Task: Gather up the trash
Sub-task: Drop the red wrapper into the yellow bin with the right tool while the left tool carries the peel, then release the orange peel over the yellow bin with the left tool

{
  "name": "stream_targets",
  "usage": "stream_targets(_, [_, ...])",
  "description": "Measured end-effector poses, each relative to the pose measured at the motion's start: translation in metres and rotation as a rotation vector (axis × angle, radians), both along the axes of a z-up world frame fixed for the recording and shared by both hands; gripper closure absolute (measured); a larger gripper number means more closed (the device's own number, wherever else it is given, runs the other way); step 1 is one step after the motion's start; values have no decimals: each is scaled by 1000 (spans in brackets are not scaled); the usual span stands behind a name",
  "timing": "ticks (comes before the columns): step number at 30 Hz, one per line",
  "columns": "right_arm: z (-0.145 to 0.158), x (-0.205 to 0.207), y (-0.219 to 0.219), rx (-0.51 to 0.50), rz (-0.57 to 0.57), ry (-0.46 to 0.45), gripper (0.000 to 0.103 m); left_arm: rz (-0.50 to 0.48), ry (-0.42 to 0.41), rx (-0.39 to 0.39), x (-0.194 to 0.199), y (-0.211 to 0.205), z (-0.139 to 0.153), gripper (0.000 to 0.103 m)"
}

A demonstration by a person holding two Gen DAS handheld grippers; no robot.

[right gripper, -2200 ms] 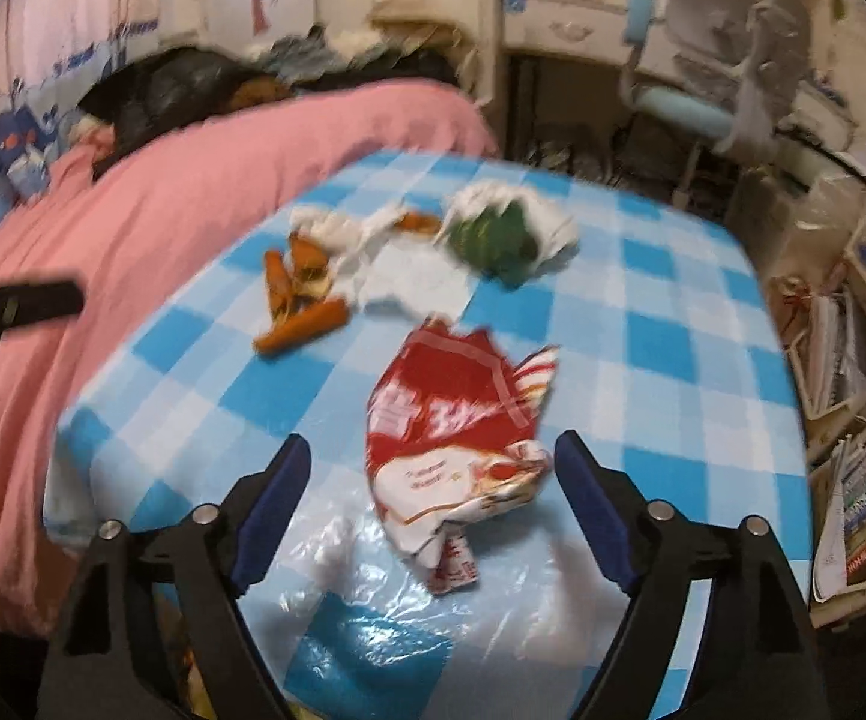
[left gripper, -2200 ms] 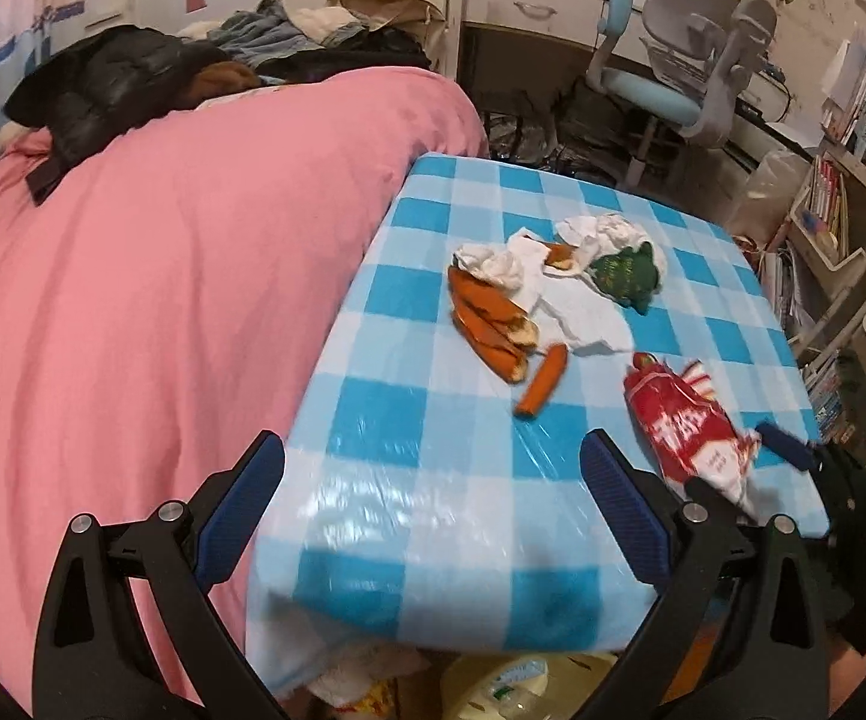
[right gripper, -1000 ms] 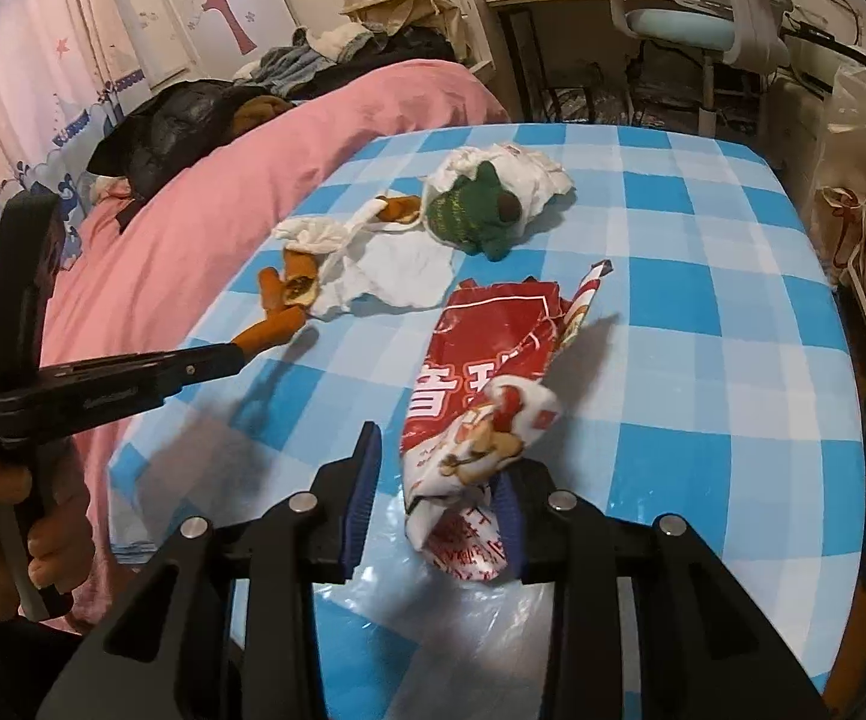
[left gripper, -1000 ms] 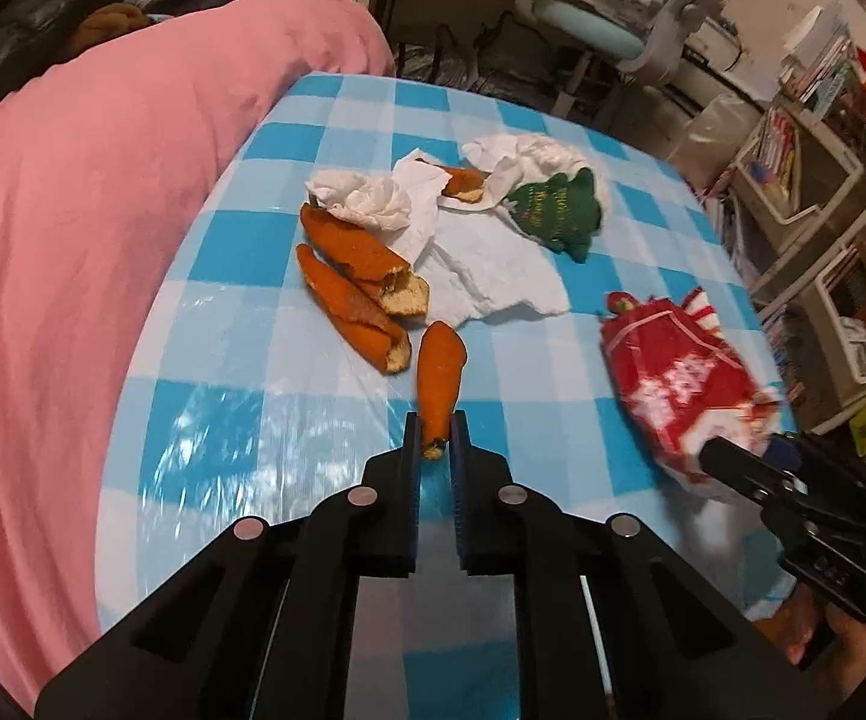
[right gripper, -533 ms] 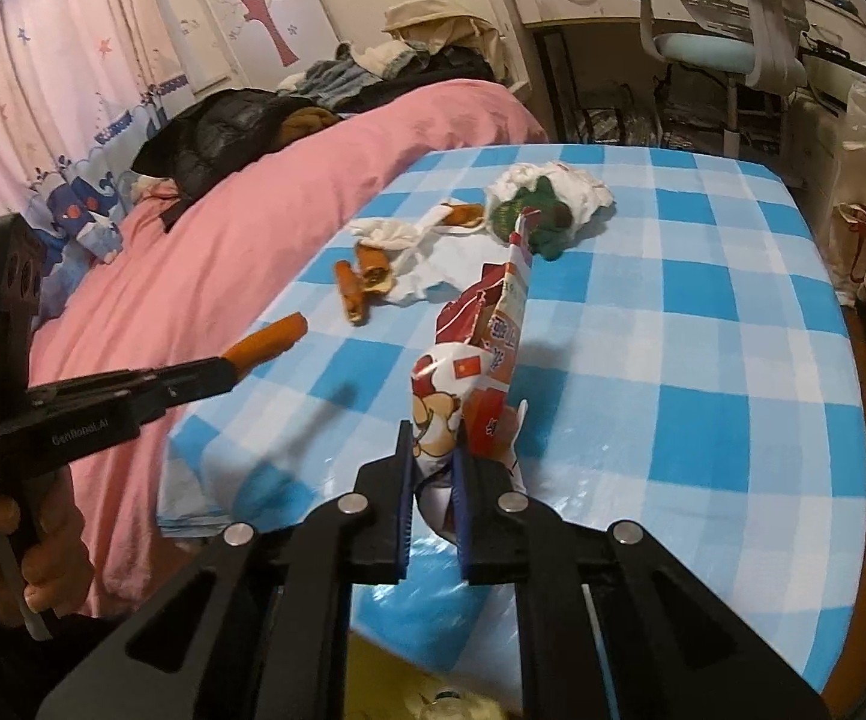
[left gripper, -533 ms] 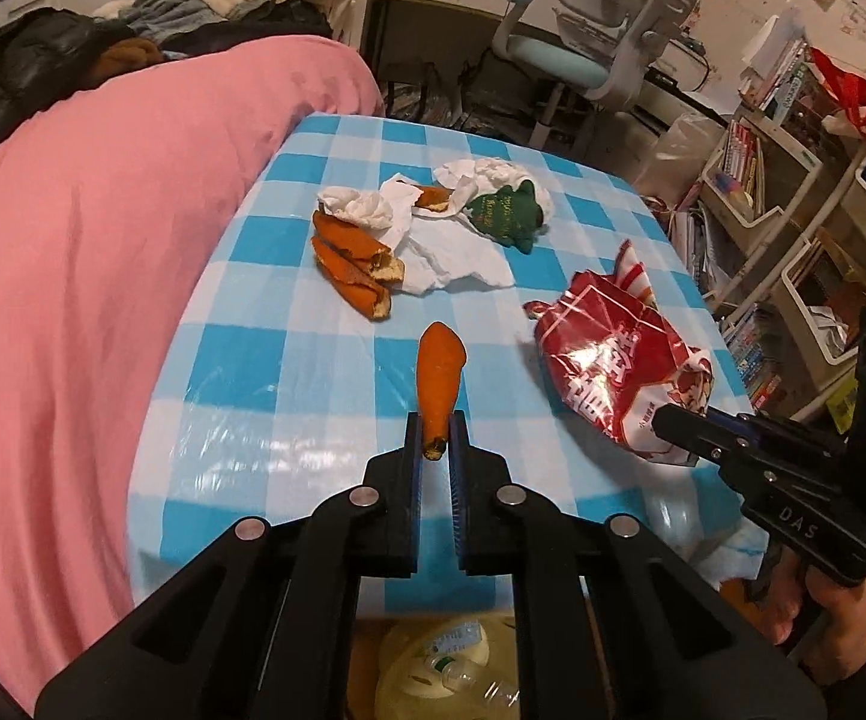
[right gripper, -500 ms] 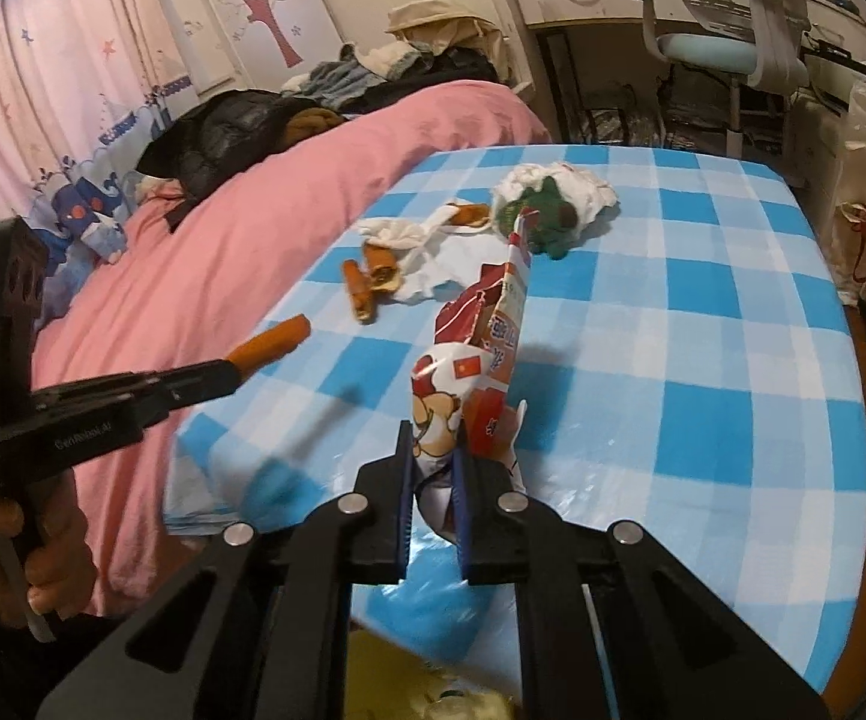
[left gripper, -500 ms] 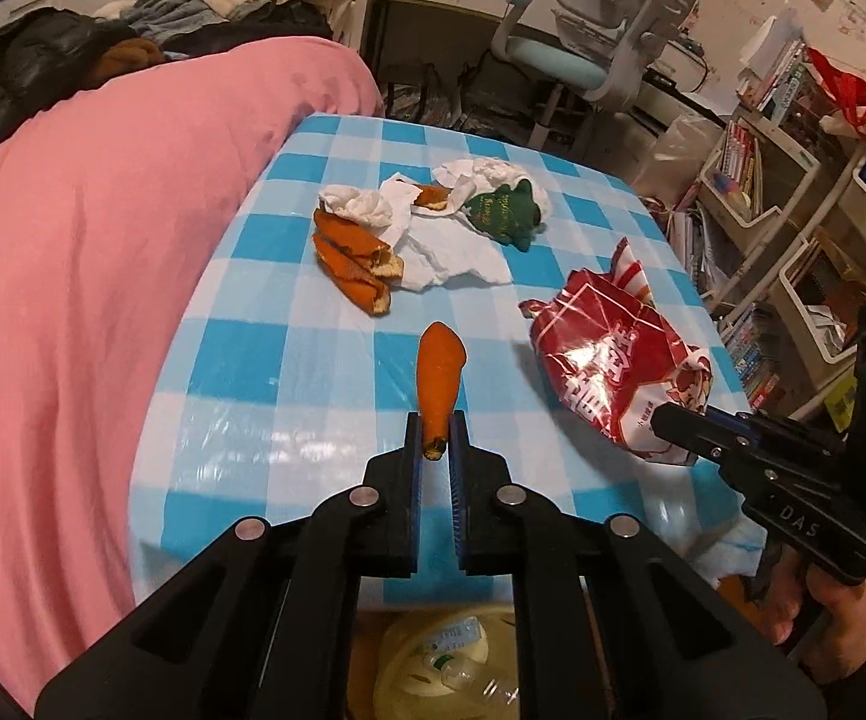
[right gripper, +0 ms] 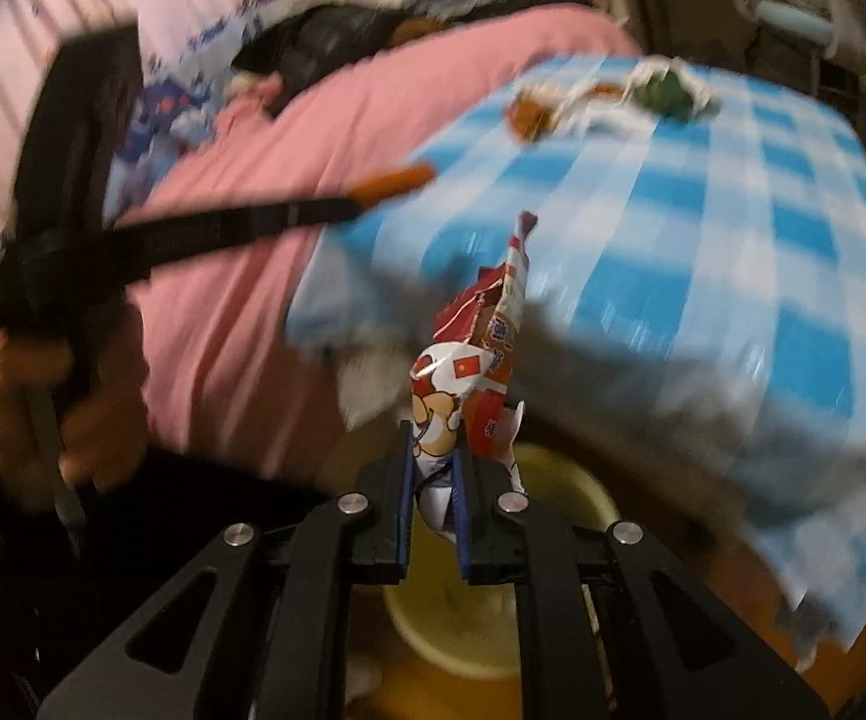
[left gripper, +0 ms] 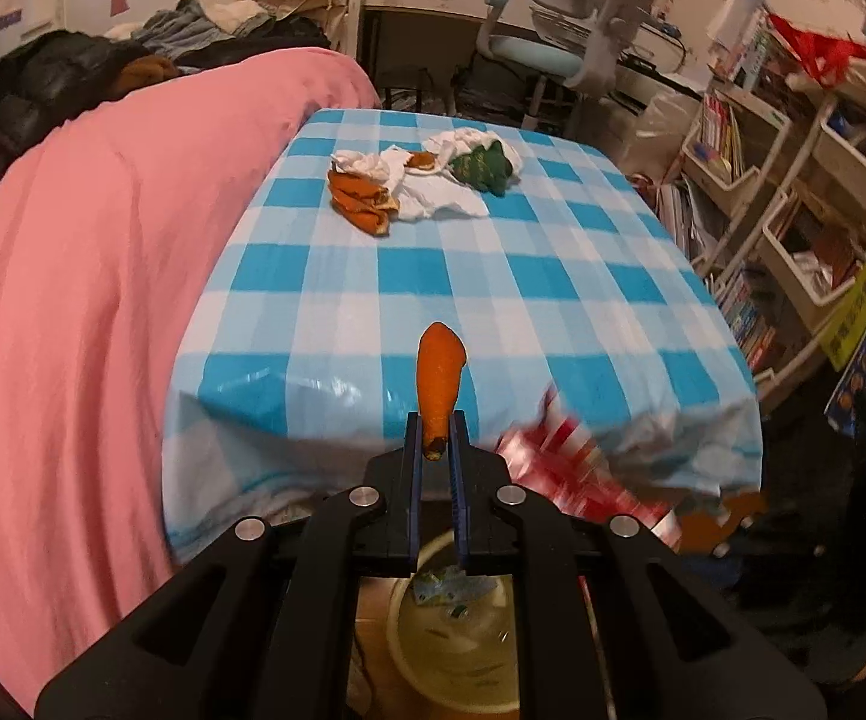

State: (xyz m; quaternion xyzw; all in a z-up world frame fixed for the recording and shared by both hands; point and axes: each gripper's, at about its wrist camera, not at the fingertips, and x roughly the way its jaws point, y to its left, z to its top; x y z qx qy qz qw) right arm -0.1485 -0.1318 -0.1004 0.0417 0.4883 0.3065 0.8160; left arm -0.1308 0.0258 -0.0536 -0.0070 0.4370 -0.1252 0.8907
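Observation:
My left gripper (left gripper: 434, 450) is shut on an orange peel strip (left gripper: 439, 372) and holds it in the air past the near edge of the blue checked table (left gripper: 372, 276). My right gripper (right gripper: 433, 456) is shut on a red and white snack wrapper (right gripper: 481, 336), held above a pale yellow bin (right gripper: 463, 618). The bin (left gripper: 457, 642) also shows below my left gripper with some trash in it. The wrapper (left gripper: 559, 462) is a red blur in the left wrist view. More orange peels (left gripper: 360, 198), white tissues (left gripper: 433, 192) and a green wrapper (left gripper: 484, 165) lie at the table's far end.
A bed with a pink cover (left gripper: 72, 252) runs along the table's left side, with dark clothes (left gripper: 48, 84) piled on it. Shelves with books (left gripper: 793, 210) stand at the right. A desk chair (left gripper: 565, 42) stands beyond the table.
Both grippers have pulled back off the table's near edge and down over the bin, each still holding its piece. The right wrist view is blurred by motion.

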Motion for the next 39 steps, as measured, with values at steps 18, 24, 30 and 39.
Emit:
stream_targets(18, [-7, 6, -31, -66, -221, -54, 47, -115, 109, 95, -60, -33, -36, 95])
stream_targets(24, [8, 7, -48, 15, -321, -130, 40, -136, 103, 117, -66, -40, -36, 84])
stream_targets(30, [13, 7, -53, 37, -343, -159, 39, -135, 69, 141, -66, -43, -31, 70])
stream_targets(39, [15, 7, -54, 39, -344, -182, 38, -79, 10, 147, -63, -37, -21, 52])
